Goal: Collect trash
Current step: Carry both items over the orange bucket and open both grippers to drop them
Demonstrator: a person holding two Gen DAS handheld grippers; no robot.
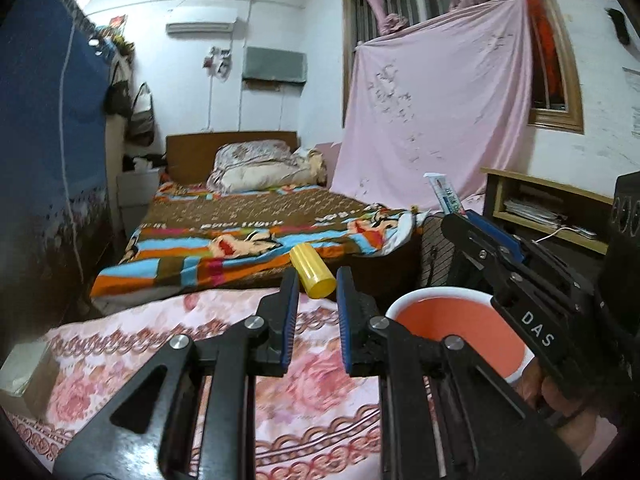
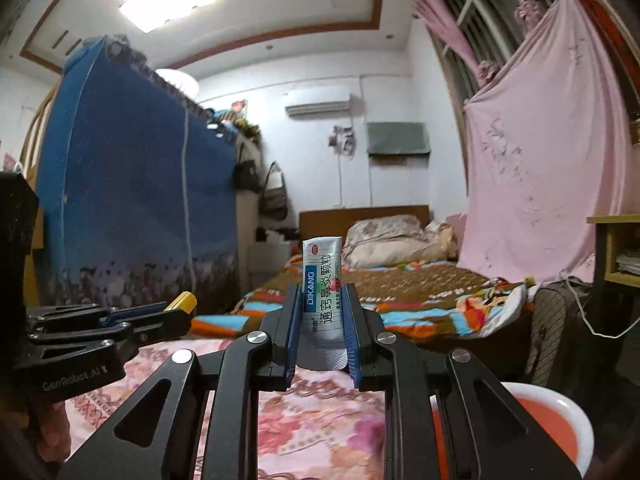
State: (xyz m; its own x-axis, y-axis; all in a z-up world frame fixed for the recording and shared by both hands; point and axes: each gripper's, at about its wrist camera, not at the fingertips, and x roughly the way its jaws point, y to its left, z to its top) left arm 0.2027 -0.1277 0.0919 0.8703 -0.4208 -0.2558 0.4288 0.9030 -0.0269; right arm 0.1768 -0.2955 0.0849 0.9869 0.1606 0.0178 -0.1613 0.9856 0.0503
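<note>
Right wrist view, white-and-blue DIKANG sachet [image 2: 322, 280], upright, printed Chinese text

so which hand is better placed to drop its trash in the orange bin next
Probably the right. In the left wrist view the right gripper, shut on the sachet, appears to hang over the orange bin. The left gripper holds the yellow cap off to the bin's side.

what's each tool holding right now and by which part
Left tool grips the yellow cap by its open end. Right tool pinches the medicine sachet by its lower half.
</note>
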